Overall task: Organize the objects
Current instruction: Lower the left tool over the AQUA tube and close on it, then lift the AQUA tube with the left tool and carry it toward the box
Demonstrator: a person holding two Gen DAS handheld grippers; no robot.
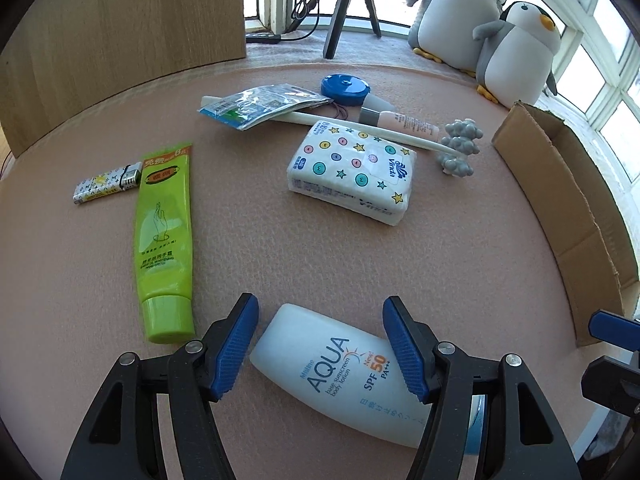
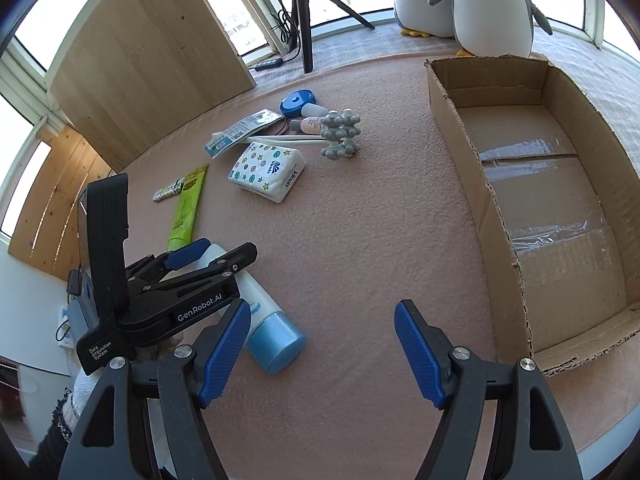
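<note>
A white AQUA sunscreen bottle (image 1: 340,376) with a light blue cap (image 2: 276,338) lies flat on the pink felt table. My left gripper (image 1: 320,346) is open, its blue pads standing either side of the bottle's body without pressing it. From the right wrist view the left gripper (image 2: 216,254) sits low over the same bottle. My right gripper (image 2: 322,354) is open and holds nothing, hovering over bare felt between the bottle and the open cardboard box (image 2: 460,152). The box has nothing in it.
Further back lie a green hand cream tube (image 1: 166,232), a lighter (image 1: 106,184), a tissue pack (image 1: 352,172), a grey massage roller (image 1: 460,148), a foil packet (image 1: 260,106), a blue lid (image 1: 346,88) and a small pink tube (image 1: 400,120). Plush penguins (image 1: 480,20), a tripod (image 1: 348,8) and a wooden board (image 1: 120,40) stand behind.
</note>
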